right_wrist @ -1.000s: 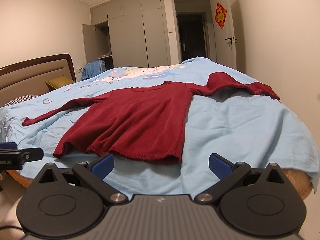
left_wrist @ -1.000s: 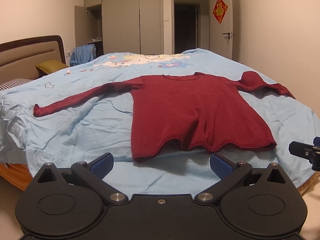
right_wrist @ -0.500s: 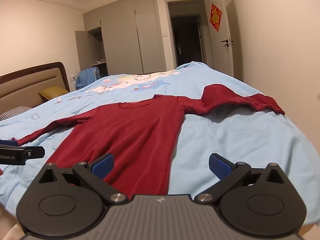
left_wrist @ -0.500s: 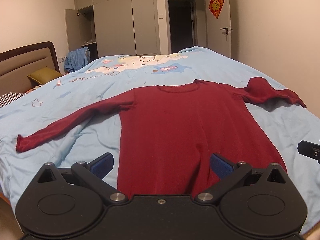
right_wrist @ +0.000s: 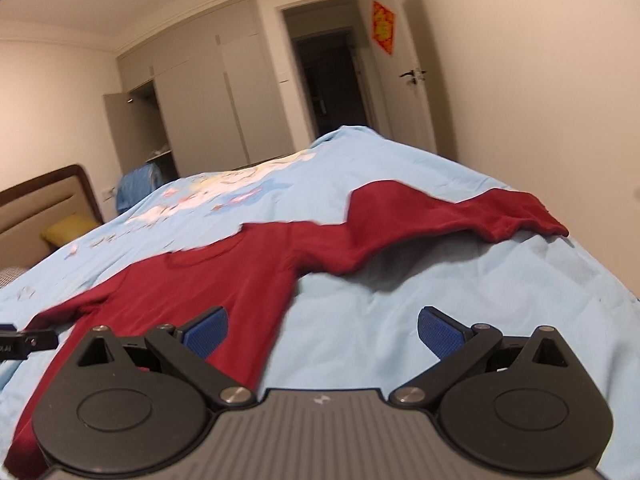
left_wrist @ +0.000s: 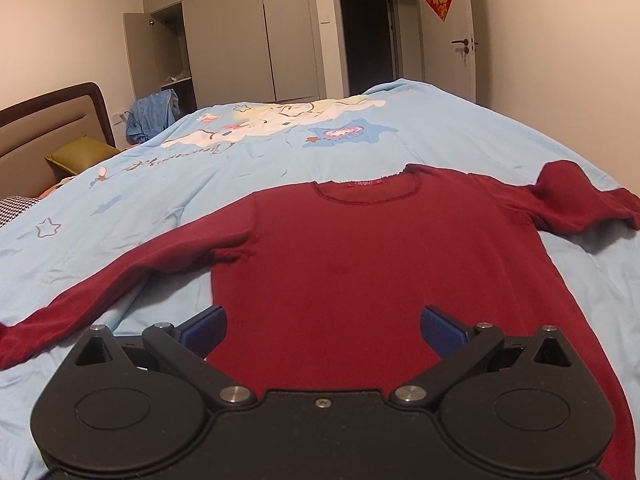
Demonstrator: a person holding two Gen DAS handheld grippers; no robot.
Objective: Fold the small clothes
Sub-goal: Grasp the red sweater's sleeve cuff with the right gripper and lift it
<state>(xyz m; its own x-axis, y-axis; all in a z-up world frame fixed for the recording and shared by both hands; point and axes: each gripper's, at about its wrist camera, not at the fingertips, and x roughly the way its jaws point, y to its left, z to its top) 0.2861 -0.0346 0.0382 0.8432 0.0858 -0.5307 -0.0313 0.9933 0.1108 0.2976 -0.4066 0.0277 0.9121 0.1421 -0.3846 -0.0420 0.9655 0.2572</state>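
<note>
A dark red long-sleeved sweater (left_wrist: 372, 256) lies flat and face up on the light blue bedspread (left_wrist: 168, 184), neck away from me. Its left sleeve (left_wrist: 120, 280) stretches out to the left; the right sleeve (right_wrist: 420, 220) is humped up and bent near the bed's right side. My left gripper (left_wrist: 322, 326) hovers open over the sweater's lower body, nothing between its blue pads. My right gripper (right_wrist: 322, 326) is open too, above the bedspread (right_wrist: 440, 280) just right of the sweater's (right_wrist: 224, 280) side edge. The left gripper's tip (right_wrist: 28, 344) shows at the far left of the right wrist view.
A brown headboard (left_wrist: 52, 124) and an olive pillow (left_wrist: 80, 156) are at the left. Behind the bed stand a wardrobe with an open door (left_wrist: 144, 64), a blue garment (left_wrist: 154, 112) hanging there, a dark doorway (left_wrist: 368, 36) and a white door (left_wrist: 460, 40).
Both grippers have moved forward over the bed, from before the hem to above the sweater's body and its right edge. The right wrist view has tilted. Both stayed open.
</note>
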